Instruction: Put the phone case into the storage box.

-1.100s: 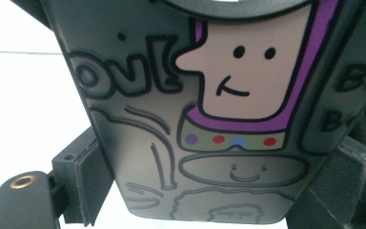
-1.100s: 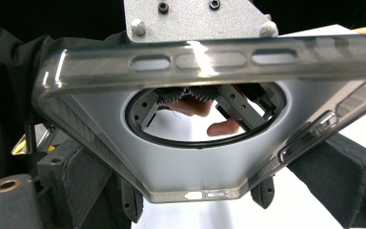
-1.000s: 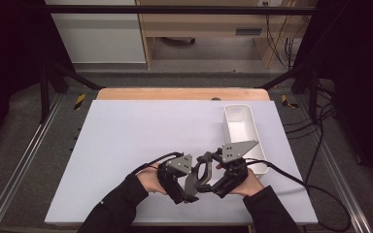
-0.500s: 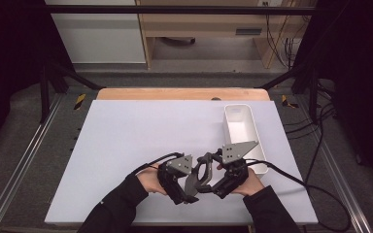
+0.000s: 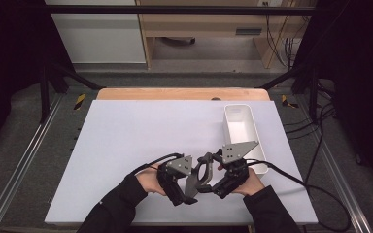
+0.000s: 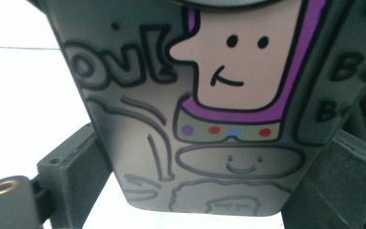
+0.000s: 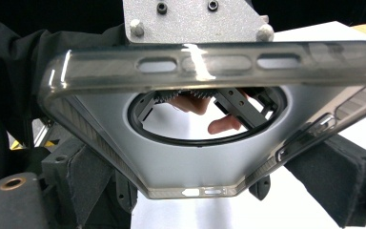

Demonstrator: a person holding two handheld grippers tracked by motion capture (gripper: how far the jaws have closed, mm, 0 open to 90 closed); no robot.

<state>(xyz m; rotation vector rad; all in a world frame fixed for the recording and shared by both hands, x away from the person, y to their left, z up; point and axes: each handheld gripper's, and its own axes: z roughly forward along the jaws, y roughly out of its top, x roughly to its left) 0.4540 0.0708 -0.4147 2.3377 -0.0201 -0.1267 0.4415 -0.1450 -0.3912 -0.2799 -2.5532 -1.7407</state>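
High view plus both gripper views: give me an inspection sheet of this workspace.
Surface: white table top, bare apart from the items below.
Job's things: grey phone case with a cartoon print, held up between both grippers; white bin at right, looks empty.
Clutter: nothing seen.
Grippers: left gripper has the case between its fingers, which have just been opening; contact unclear. Right gripper is clamped on the case's sides.
Cables: black cable trails from the right gripper off the table's right edge.
Surroundings: wooden furniture, black frame bar, floor cables.
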